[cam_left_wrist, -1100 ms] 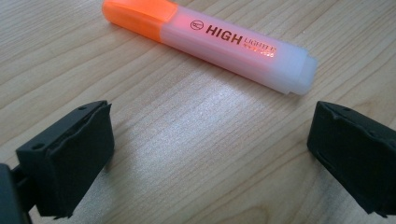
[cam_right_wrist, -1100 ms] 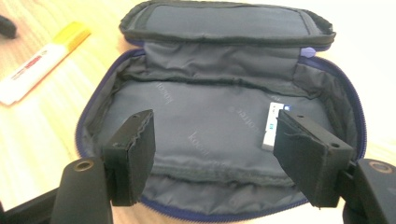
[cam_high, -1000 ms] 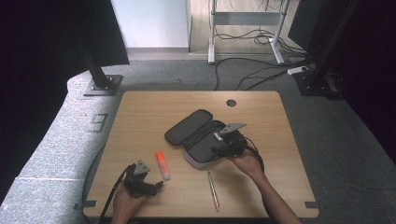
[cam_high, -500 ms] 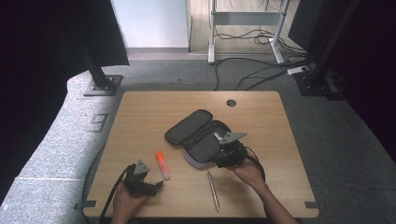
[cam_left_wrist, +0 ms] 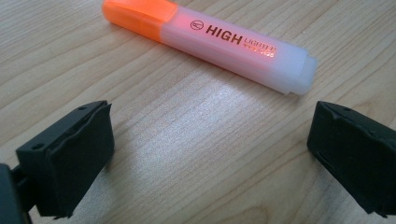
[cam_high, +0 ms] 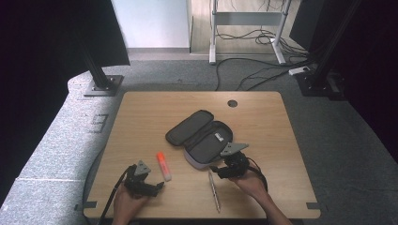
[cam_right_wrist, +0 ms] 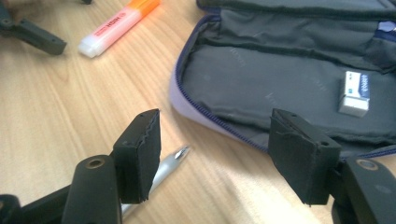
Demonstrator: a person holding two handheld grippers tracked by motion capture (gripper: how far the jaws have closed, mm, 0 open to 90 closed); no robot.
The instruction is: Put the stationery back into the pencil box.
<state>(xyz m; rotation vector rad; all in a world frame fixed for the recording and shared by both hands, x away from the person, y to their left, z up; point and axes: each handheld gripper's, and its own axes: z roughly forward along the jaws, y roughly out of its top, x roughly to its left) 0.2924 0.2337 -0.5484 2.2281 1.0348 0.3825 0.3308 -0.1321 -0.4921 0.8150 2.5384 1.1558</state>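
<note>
Pencil case (cam_high: pixel 202 138) lies unzipped on table (cam_high: pixel 141 117), eraser (cam_right_wrist: pixel 355 93) inside. Right gripper (cam_right_wrist: pixel 215 144), jaws released, hovers over silver pen (cam_right_wrist: pixel 170 163). Left gripper (cam_left_wrist: pixel 205 154), jaws released, faces orange highlighter (cam_left_wrist: pixel 210 39).

Bare wood lies between the highlighter (cam_high: pixel 164 166) and pen (cam_high: pixel 214 190); the pencil case (cam_high: pixel 202 138) blocks beyond.

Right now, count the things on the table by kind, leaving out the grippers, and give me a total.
Highlighter: 1
Pen: 1
Eraser: 1
Pencil case, open: 1
Total: 4
</note>
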